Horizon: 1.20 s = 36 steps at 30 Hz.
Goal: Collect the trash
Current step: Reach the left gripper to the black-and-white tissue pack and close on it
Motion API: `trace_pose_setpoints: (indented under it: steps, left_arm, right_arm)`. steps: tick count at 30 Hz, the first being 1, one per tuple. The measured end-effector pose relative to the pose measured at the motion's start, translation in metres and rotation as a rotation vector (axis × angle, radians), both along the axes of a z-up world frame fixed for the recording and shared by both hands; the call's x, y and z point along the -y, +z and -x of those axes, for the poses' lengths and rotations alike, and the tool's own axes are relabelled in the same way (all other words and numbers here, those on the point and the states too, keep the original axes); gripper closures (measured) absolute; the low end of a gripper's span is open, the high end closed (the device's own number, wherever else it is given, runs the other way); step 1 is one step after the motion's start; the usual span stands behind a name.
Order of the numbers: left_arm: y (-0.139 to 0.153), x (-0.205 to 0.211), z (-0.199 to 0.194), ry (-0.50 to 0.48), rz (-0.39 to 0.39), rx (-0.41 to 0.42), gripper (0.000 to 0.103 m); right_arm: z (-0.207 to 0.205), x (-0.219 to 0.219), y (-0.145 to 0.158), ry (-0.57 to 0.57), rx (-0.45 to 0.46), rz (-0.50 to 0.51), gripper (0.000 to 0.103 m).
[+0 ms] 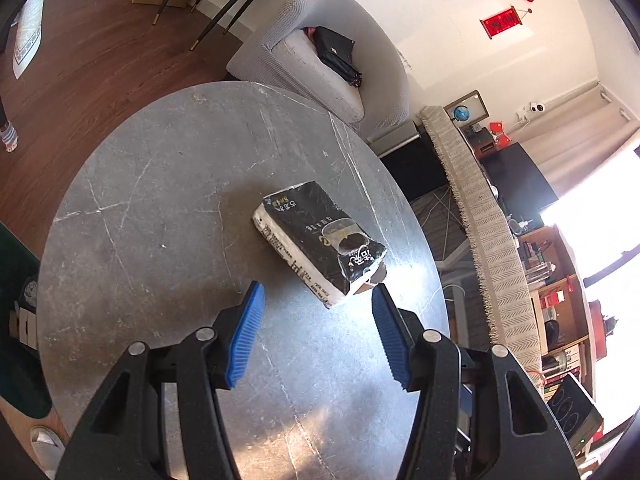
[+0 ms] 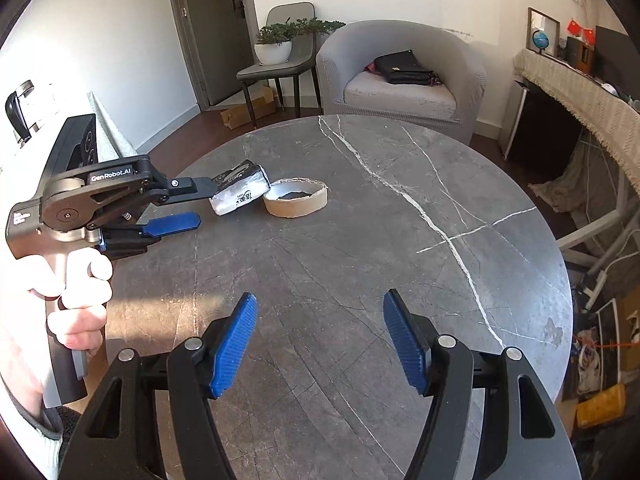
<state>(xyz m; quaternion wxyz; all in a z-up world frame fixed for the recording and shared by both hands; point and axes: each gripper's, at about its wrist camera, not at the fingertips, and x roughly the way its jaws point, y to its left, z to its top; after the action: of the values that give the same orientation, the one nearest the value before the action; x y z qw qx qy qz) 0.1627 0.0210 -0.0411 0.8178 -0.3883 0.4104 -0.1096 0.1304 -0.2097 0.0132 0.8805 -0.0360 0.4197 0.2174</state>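
Observation:
A crumpled black and white snack packet (image 1: 320, 240) lies on the round grey marble table (image 1: 160, 240). My left gripper (image 1: 318, 294) is open, its blue pads just short of the packet's near end, not touching it. In the right wrist view the packet (image 2: 240, 190) lies at the far left, with the left gripper (image 2: 200, 204) open beside it. A flat cardboard tape ring (image 2: 296, 198) lies right of the packet. My right gripper (image 2: 320, 304) is open and empty above the table's near part.
A grey armchair (image 2: 400, 80) with a black bag (image 2: 404, 67) stands behind the table. A chair with a potted plant (image 2: 276, 46) is at the back left. A cloth-covered sideboard (image 2: 580, 84) runs along the right. Clutter lies on the floor at right.

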Motion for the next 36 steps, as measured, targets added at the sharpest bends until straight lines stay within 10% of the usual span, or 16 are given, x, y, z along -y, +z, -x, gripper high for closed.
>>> trace_pose_setpoints:
  steps: [14,28,36]
  left_arm:
    - [-0.004,0.003,-0.014,0.101,0.028,0.016,0.051]
    - [-0.003,0.003,-0.019,0.098,-0.070,0.041,0.093]
    - [0.009,-0.001,-0.011,0.044,-0.165,0.065,0.100]
  right_arm:
    - [-0.006,0.009,-0.011,-0.009,-0.029,-0.057,0.036]
    - [-0.014,0.005,-0.011,-0.013,-0.035,-0.064,0.036]
    - [-0.014,-0.017,0.000,0.009,-0.006,-0.038,0.036]
